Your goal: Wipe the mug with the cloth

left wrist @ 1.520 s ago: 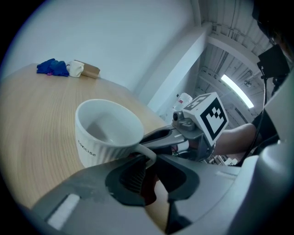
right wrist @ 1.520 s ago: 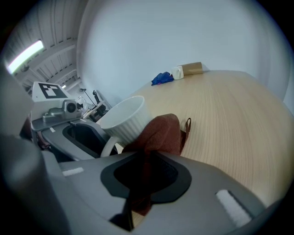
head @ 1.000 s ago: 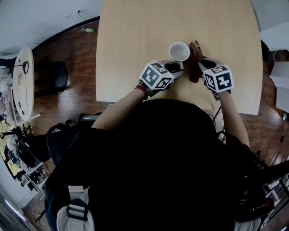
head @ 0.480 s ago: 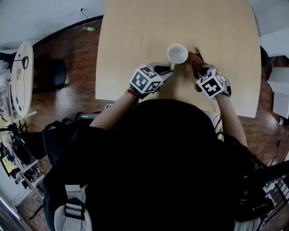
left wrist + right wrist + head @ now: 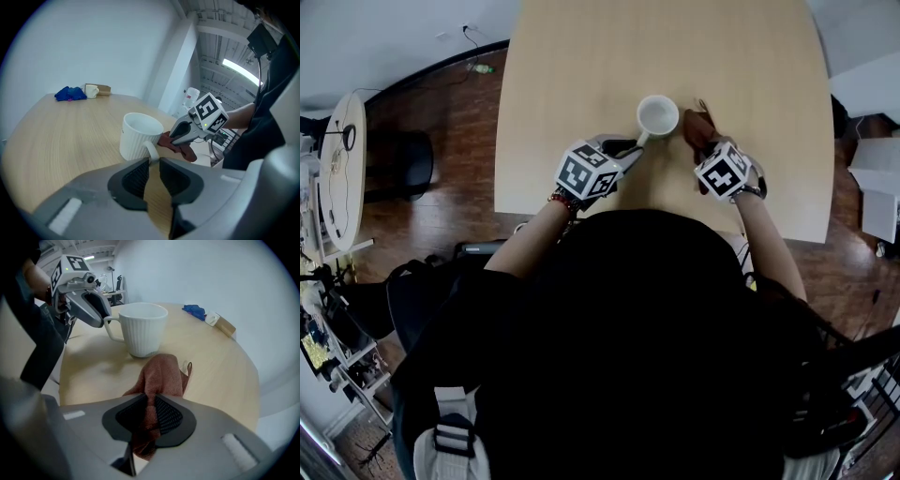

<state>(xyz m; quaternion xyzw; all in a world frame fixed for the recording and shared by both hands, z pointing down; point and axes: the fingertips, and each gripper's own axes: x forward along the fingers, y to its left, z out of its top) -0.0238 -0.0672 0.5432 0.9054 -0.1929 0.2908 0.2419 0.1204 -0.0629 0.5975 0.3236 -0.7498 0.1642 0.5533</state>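
Left gripper (image 5: 153, 160) is clamped on the white ribbed mug (image 5: 657, 115) by its handle. Right gripper (image 5: 151, 401) pinches the rust-red cloth (image 5: 697, 133), jaws just easing apart, cloth at the mug's four o'clock. Wiping looks about to start: next, press the cloth onto the mug's wall.

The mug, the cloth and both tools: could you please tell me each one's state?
Mug: upright, empty, handle held by the left tool.
Cloth: bunched, beside the mug, clamped in the right tool.
Left tool: shut on the mug's handle.
Right tool: jaws just opened slightly, pads pressing the cloth.
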